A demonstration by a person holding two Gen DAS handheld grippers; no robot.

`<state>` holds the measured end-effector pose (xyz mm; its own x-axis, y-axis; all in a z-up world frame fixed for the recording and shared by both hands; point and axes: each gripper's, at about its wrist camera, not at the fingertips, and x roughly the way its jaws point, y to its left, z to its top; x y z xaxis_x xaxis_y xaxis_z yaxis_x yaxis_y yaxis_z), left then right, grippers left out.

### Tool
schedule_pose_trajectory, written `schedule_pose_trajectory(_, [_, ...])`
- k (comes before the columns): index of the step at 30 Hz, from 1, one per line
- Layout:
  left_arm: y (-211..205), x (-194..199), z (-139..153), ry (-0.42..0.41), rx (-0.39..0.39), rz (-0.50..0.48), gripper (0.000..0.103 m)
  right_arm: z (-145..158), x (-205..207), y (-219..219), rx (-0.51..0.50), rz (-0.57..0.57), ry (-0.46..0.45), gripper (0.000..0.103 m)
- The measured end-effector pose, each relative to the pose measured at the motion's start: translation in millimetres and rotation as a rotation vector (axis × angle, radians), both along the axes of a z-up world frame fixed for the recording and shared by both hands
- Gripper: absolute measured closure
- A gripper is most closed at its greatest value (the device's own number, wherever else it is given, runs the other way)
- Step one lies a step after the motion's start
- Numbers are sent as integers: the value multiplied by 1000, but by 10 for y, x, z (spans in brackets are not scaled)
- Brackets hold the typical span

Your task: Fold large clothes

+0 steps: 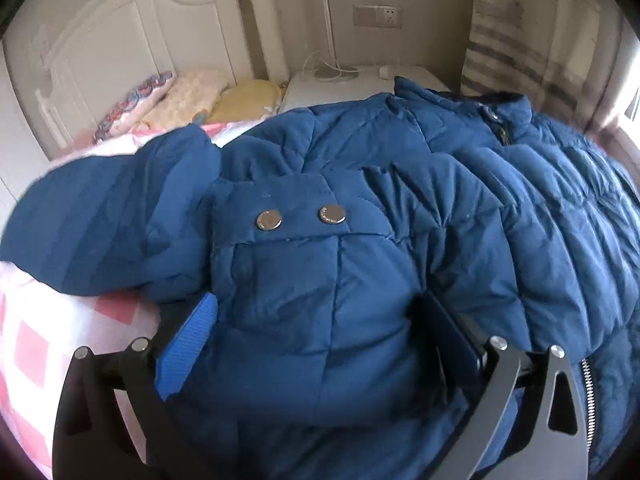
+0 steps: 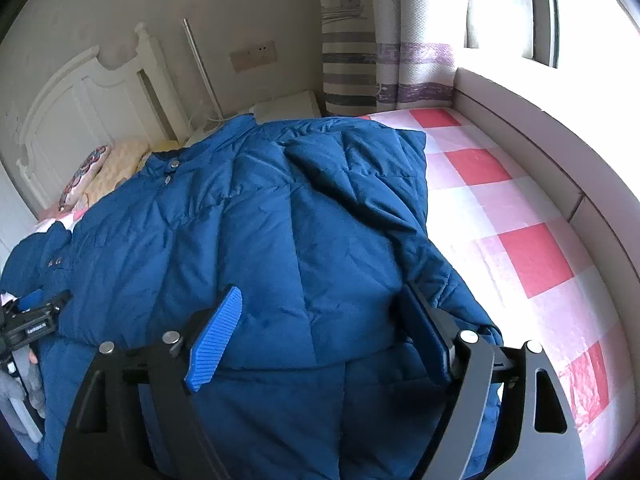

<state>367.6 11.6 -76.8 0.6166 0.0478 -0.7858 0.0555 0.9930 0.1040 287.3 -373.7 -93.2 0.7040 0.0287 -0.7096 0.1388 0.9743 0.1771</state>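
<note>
Jacket [image 1: 360, 200], blue, quilted and padded, lies spread over most of the bed [image 2: 520, 208], collar toward the white headboard [image 1: 120, 40]. Bed carries a pink, red and white checked sheet [image 2: 528, 260]; bare sheet shows along the window side and at the near left corner. Striped curtain [image 2: 348, 64] hangs behind the head of the bed, beside a white nightstand [image 1: 360, 80]. Pillows [image 1: 180, 96] sit against the headboard. One sleeve is folded in across the body on each side.

Left gripper [image 1: 320, 336]: jaws wide apart, straddling the cuff end of a sleeve; cloth bulges between the blue pads, but they do not clamp it. Cuff tab with two metal snaps [image 1: 300, 216] lies just beyond the fingertips. Zipper teeth [image 1: 588, 400] visible at lower right.

Right gripper [image 2: 320, 336]: jaws apart, the other folded sleeve lying between them, no firm pinch seen.
</note>
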Motion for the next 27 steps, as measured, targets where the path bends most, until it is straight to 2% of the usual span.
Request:
schedule_pose_trajectory(4, [30,-47,-3,7,-15,-1,2,53,14,6,-2,4,17,20])
schedule_pose_trajectory(7, [42,-60,-36,4,-12,1,2,273,35,78,-52,6,-52,20])
schedule_pose_trajectory(9, [19,15,-58,4,-14,2,2,423,132,142,-85,15,-97,20])
schedule_pose_trajectory(12, [12,-29,-68,6,-22,6,2,523,462,240,-133,34,-102,17])
schedule_pose_trajectory(16, [18,-2,-75,9,-31,8,2,302,1018,287,-196,24,10,17])
schedule_pose_trajectory(18, [19,1,-76,10,-35,9,2,-19,1247,260,-173,53,153,16])
schedule_pose_trajectory(21, [29,4,-76,11,-44,9,2,45,1163,235,-173,8,159,17])
schedule_pose_trajectory(22, [33,7,-75,11,-47,9,2,145,1041,268,-180,-38,130,16])
schedule_pose_trajectory(23, [36,9,-76,12,-51,9,2,252,888,335,-158,-36,72,16])
schedule_pose_trajectory(25, [40,9,-78,12,-56,9,2,377,604,539,-112,51,-10,16])
schedule_pose_trajectory(27, [42,8,-76,11,-59,9,2,367,309,907,-179,172,-35,14])
